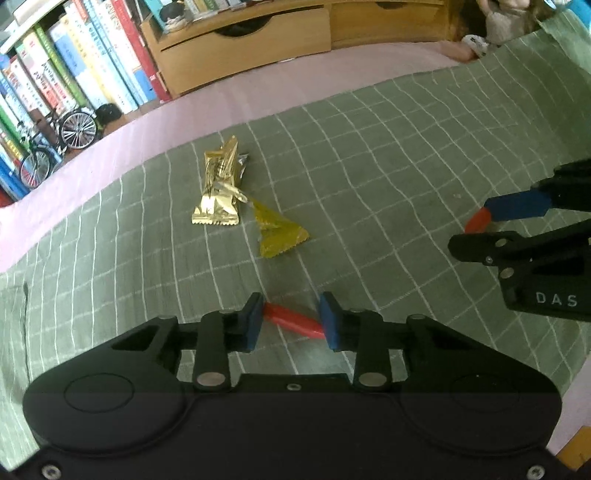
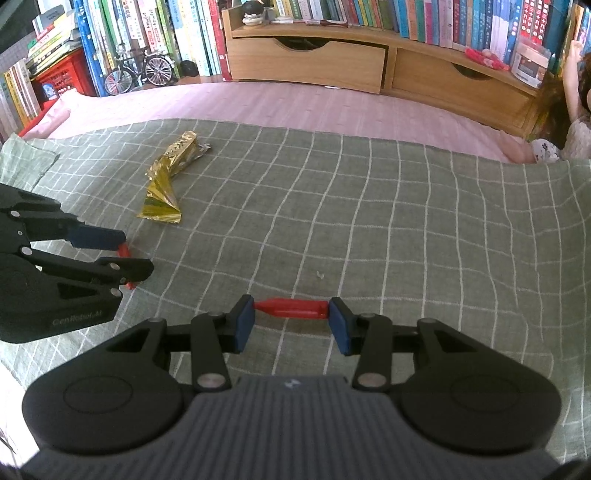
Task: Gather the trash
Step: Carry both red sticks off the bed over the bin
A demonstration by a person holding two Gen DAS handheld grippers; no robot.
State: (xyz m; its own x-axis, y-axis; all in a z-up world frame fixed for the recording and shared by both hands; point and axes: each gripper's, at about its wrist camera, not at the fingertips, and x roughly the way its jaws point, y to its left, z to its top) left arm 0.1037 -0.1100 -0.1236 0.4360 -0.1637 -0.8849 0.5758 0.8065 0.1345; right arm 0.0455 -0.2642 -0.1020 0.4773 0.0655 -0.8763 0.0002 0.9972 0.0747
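Left wrist view is showing the left hand-held gripper [image 1: 291,319] with a red wrapper piece [image 1: 291,322] lying slantwise between its blue pads [image 1: 254,321], both ends touching the pads, so it is gripping that piece. No earlier picture, so only the present state is given.

Right wrist view is showing the right hand-held gripper [image 2: 291,309] clamping a second red wrapper piece [image 2: 291,308] lengthwise, level, pads pressing on each end.

Each view is also catching the other hand-held gripper from the side: the left view has the right one at the far right edge with a red tip poking out past its blue pad; the right view has the left one at the left edge, red showing between its fingers.

Gold wrapper [image 1: 218,192] is lying on the green checked cloth [image 1: 369,166], well ahead of the left hand-held gripper, with a yellow torn wrapper [image 1: 279,230] touching its lower corner. In the right view they are reading as one crumpled gold strip [image 2: 168,177], ahead and to the left, well apart from the right hand-held gripper.

Only the right view is showing a tiny pale crumb [image 2: 320,274] on the cloth just ahead of the right pads.

Both views are showing the pink surface [image 2: 258,103] under the cloth, wooden drawers [image 2: 306,62], books [image 2: 147,33] and a model bicycle [image 2: 138,72] behind.
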